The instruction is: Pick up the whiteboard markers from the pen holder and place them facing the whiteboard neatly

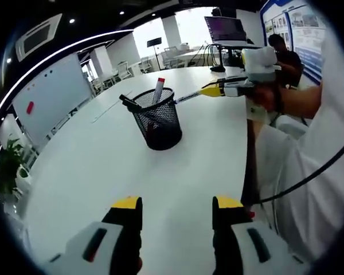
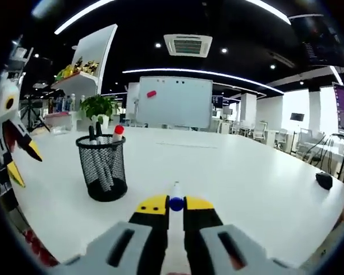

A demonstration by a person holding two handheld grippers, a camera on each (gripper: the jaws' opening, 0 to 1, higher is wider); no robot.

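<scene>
Gripping a white whiteboard marker with a blue end (image 2: 175,197), the right gripper (image 2: 176,204) has its yellow-tipped black jaws closed on the barrel; the marker lies lengthwise between the jaws, its blue end toward the camera and its white body pointing away toward the far wall. In the left gripper view the same gripper (image 1: 209,91) enters from the right, held in a person's hand (image 1: 262,96), with the marker (image 1: 186,97) projecting from its jaws toward the holder.

The black wire-mesh cylindrical pen holder (image 2: 103,167) stands upright on the round white table (image 2: 246,172), left of and slightly beyond the right gripper's jaws. It holds a marker with a red cap (image 2: 118,133) and dark-capped markers (image 2: 95,132). In the left gripper view the holder (image 1: 157,118) sits well beyond the jaws, near the middle of the table (image 1: 92,172), with the red-capped marker (image 1: 159,89) upright and a black marker (image 1: 130,103) leaning out to the left.

The left gripper (image 1: 177,209) has its jaws spread apart over bare tabletop, with nothing between them.

A white rectangular whiteboard (image 2: 175,102) bearing a small red object (image 2: 151,94) stands at the far side of the room, directly ahead of the held marker. A green potted plant (image 2: 97,106) stands beyond the holder.
</scene>
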